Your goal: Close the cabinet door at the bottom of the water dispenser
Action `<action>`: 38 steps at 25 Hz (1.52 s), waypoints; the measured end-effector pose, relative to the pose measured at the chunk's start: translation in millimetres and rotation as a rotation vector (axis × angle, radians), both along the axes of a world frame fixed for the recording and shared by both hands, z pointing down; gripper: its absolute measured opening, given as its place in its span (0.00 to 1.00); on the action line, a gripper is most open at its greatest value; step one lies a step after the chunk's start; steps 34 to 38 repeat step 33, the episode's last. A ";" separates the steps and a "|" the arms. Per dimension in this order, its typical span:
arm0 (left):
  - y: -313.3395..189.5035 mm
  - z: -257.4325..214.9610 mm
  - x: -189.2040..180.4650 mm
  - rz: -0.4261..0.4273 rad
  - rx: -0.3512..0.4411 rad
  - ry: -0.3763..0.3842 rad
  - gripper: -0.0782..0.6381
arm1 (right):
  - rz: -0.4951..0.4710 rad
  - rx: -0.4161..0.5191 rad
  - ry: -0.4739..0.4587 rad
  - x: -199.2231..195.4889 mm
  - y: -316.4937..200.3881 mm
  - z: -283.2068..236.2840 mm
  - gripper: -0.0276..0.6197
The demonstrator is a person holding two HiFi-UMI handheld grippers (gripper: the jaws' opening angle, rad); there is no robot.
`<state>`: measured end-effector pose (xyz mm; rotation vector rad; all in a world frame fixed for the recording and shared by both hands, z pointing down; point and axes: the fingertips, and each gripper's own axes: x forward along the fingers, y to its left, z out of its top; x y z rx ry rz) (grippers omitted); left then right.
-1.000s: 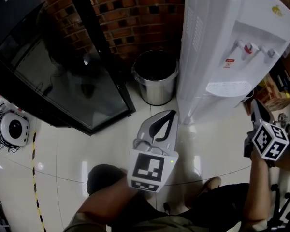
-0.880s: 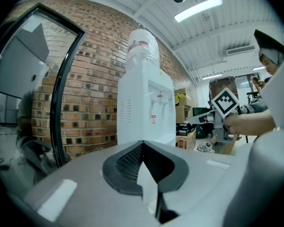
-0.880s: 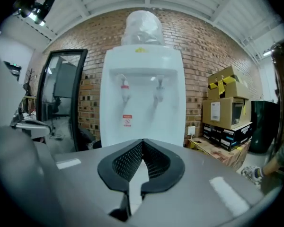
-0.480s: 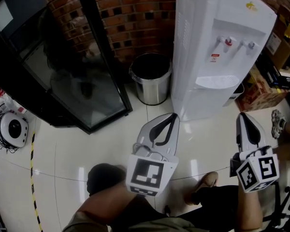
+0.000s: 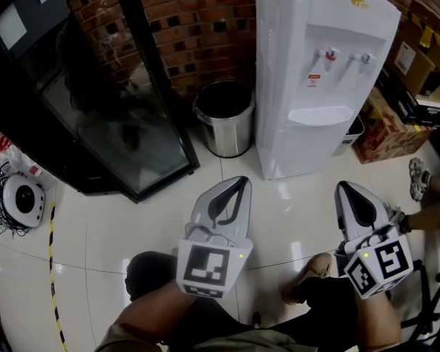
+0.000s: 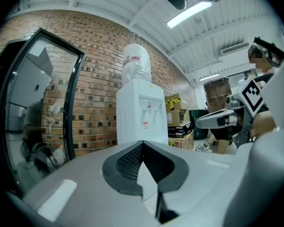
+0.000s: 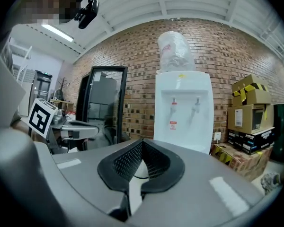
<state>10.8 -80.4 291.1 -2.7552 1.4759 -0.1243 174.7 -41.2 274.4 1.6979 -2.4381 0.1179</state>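
The white water dispenser [image 5: 315,72] stands against the brick wall with a bottle [image 7: 175,51] on top. Its lower cabinet door [image 5: 308,149] looks flush with the body. My left gripper [image 5: 238,184] hovers over the floor tiles, a step in front of the dispenser's left corner, and its jaws are shut on nothing. My right gripper [image 5: 347,189] is held level beside it, to the right, also shut and empty. Both point toward the dispenser [image 6: 139,112] without touching it. From the right gripper view the dispenser [image 7: 182,112] stands straight ahead.
A steel bin [image 5: 225,119] stands left of the dispenser, beside a black glass-door fridge [image 5: 95,101]. Cardboard boxes [image 5: 381,127] are stacked on the right. A round white device [image 5: 18,196] and striped floor tape [image 5: 53,270] lie at the far left. My shoe [image 5: 308,273] shows between the grippers.
Both grippers have drawn back from the dispenser, which now stands farther off. The right gripper swung in from the frame's right edge and now lies beside the left one.
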 end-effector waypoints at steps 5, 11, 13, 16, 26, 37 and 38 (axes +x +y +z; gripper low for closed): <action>7.1 -5.0 -7.2 -0.003 -0.008 0.027 0.11 | 0.008 -0.012 -0.023 -1.0 0.9 0.9 0.06; 11.3 -12.9 -11.5 0.007 0.005 0.042 0.11 | 0.022 0.033 -0.013 -4.5 6.6 -13.4 0.06; 10.5 -14.0 -13.8 0.005 0.005 0.047 0.11 | 0.023 0.030 -0.002 -6.4 4.7 -10.4 0.06; 9.8 -16.3 -14.7 0.005 0.014 0.042 0.11 | 0.012 0.012 0.014 -10.1 -0.6 -2.7 0.06; 5.7 -13.3 -9.4 0.013 0.018 0.019 0.11 | -0.012 0.001 0.019 -14.7 -11.6 2.9 0.06; 0.0 -7.0 -5.3 0.004 0.020 0.000 0.11 | -0.002 -0.012 0.024 -8.0 -16.1 9.4 0.06; 0.0 -7.0 -5.3 0.004 0.020 0.000 0.11 | -0.002 -0.012 0.024 -8.0 -16.1 9.4 0.06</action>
